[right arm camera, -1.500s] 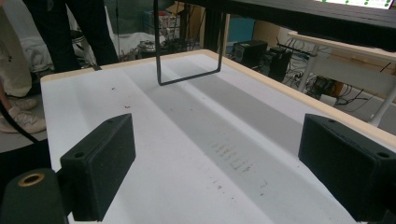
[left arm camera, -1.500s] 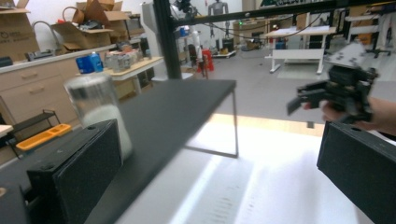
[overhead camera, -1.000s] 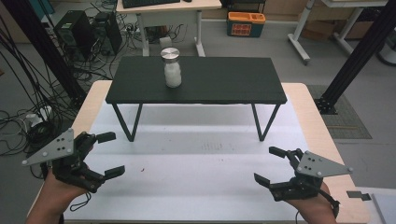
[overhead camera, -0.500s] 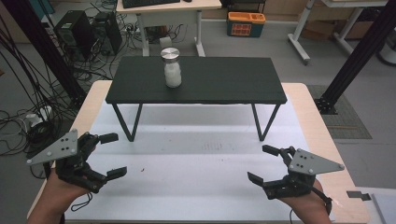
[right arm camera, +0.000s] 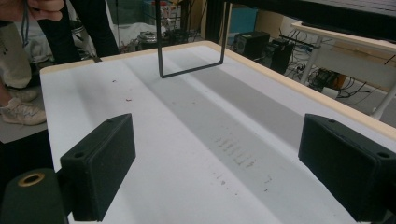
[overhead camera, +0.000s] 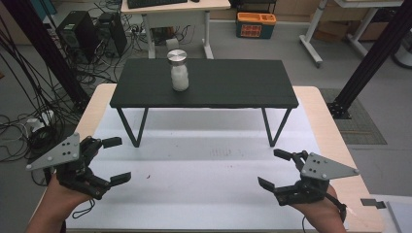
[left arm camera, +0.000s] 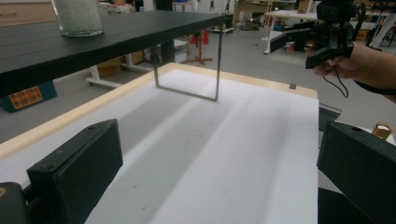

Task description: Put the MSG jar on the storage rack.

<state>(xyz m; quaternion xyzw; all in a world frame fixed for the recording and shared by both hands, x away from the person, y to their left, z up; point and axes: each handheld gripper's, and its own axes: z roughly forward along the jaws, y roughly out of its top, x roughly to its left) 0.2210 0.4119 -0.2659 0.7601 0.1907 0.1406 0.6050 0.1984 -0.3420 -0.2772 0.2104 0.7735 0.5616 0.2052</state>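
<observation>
Jar (overhead camera: pixel 179 71) well beyond both gaping tools (overhead camera: pixel 115 160)

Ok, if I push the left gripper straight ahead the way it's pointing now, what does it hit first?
Probably nothing soon. The left gripper, jaws open, points across the bare white mat toward the right gripper. The black shelf stays up to its left. Depth is hard to judge.

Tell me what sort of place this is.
Probably a robotics lab or workshop: black computer towers with tangled cables on the floor, black aluminium frame posts, and an orange toolbox under a desk.
</observation>
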